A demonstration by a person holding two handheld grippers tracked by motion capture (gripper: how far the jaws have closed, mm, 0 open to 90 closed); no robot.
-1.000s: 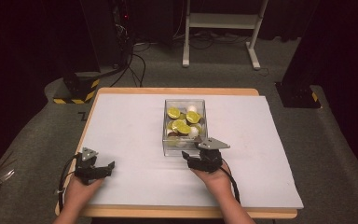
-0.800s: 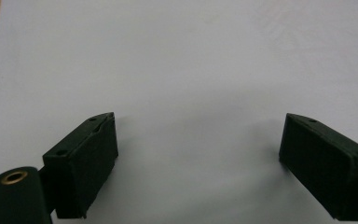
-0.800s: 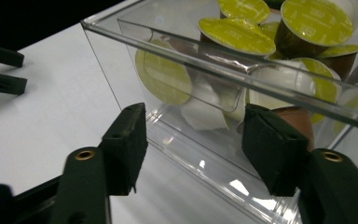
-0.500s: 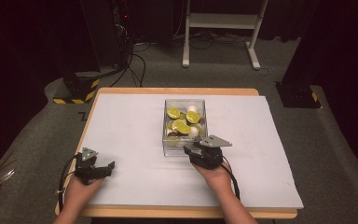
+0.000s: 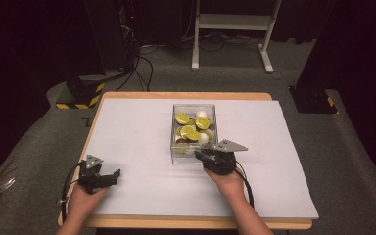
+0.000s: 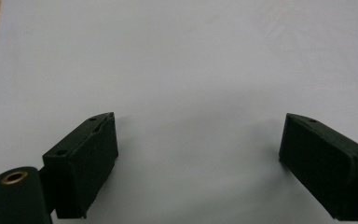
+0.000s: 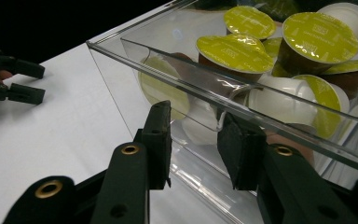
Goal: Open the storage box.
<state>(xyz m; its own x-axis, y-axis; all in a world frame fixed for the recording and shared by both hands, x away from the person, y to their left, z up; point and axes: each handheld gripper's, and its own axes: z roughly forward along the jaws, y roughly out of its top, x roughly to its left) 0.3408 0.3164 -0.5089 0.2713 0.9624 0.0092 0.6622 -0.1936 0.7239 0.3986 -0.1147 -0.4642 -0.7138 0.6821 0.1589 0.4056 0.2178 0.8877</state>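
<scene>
Clearly the right tongs (image 7: pixel 193 140) have just been closing astride the near wall of the clear box (image 5: pixel 177 131) of capsules (image 5: pixel 190 132) mid-surface (pads not yet pinching); settle squarely before closing fully. Left tongs (image 6: pixel 198 163) rest spread, empty, near-left.

Dim room, bright table, soft shadows

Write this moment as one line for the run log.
right gripper: jaws closing at near wall of clear box, no grip seen | left gripper: open over white mat | capsules: in box
</scene>
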